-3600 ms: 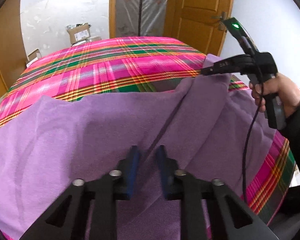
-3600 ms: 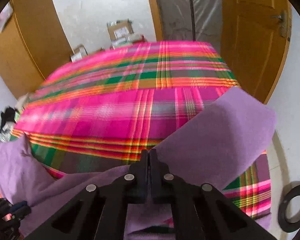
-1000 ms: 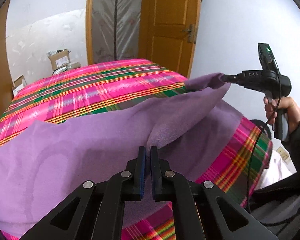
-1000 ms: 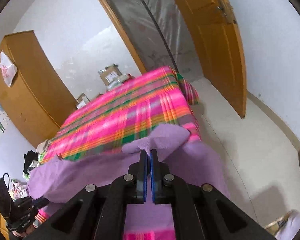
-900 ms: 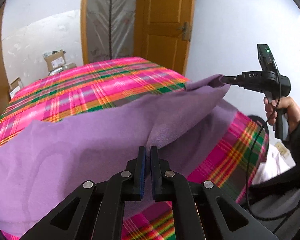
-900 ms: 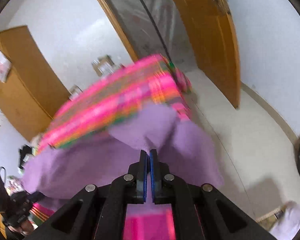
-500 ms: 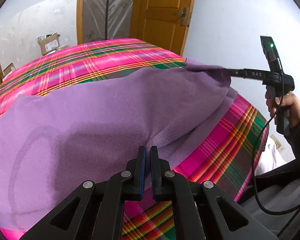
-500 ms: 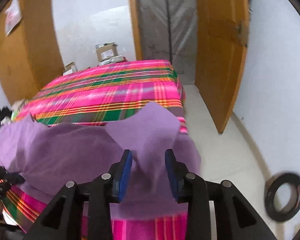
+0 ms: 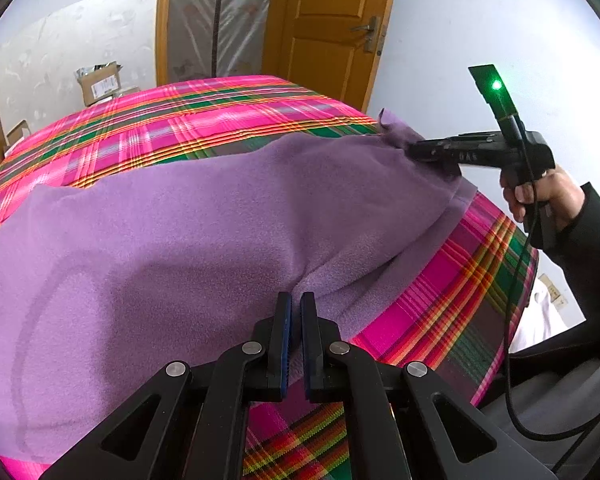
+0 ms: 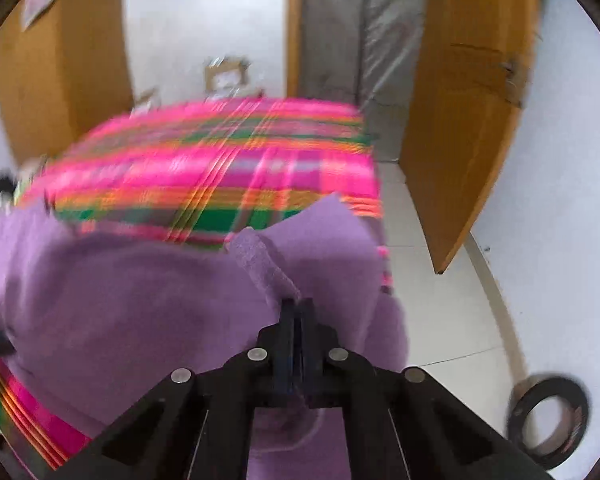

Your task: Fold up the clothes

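Left gripper point(image 9: 293, 300): my jaws pinch the near hem of the purple fleece garment point(image 9: 188, 232).
Right gripper point(image 10: 297, 306): my jaws have just closed, nipping a raised fleece fold.
Garment: spread across the plaid bedspread point(image 9: 204, 120).
Progress: early, I judge; folds remain undone.

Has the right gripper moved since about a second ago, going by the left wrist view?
Yes. The right gripper has sunk: it stood level with the wooden door's lower panel, now it is down at the plaid bedspread, clamped on the purple fleece.

Your garment point(image 9: 188, 232) was plain purple. The bed cover point(image 9: 204, 120) was pink, green and orange plaid. Your sleeve point(image 9: 592, 248) was black.
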`<action>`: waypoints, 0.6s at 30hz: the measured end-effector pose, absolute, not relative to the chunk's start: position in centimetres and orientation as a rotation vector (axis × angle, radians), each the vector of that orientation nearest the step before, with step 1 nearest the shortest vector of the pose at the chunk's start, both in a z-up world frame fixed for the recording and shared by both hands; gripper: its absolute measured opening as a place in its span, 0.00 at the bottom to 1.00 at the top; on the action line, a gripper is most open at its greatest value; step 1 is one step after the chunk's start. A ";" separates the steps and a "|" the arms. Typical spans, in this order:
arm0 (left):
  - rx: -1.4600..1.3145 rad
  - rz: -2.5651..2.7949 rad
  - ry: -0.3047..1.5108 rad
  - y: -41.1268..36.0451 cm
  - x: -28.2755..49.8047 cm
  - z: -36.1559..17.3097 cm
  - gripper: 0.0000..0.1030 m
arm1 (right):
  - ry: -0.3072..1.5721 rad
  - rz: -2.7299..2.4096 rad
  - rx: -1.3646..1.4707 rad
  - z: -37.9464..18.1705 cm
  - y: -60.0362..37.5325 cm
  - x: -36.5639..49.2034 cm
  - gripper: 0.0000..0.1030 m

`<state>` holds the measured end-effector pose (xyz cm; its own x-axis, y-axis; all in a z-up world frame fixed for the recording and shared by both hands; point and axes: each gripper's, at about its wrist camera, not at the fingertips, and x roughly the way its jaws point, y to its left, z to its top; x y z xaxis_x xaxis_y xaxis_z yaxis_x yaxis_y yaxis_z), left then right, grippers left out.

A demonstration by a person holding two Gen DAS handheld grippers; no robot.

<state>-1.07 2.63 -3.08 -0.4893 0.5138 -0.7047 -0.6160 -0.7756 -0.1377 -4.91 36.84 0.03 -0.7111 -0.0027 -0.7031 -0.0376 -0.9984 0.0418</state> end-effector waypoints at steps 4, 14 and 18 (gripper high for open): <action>-1.003 2.250 0.180 2.6 -1.0 -3.1 0.05 | 0.478 2.862 -1.039 0.8 41.7 -2.0 0.02; -0.994 2.245 0.194 2.5 -1.0 -2.9 0.05 | 1.241 2.636 -0.930 -4.3 48.7 1.9 0.02; -1.000 2.248 0.202 2.5 -1.0 -2.9 0.05 | 1.523 2.552 -0.927 -6.9 50.2 2.4 0.04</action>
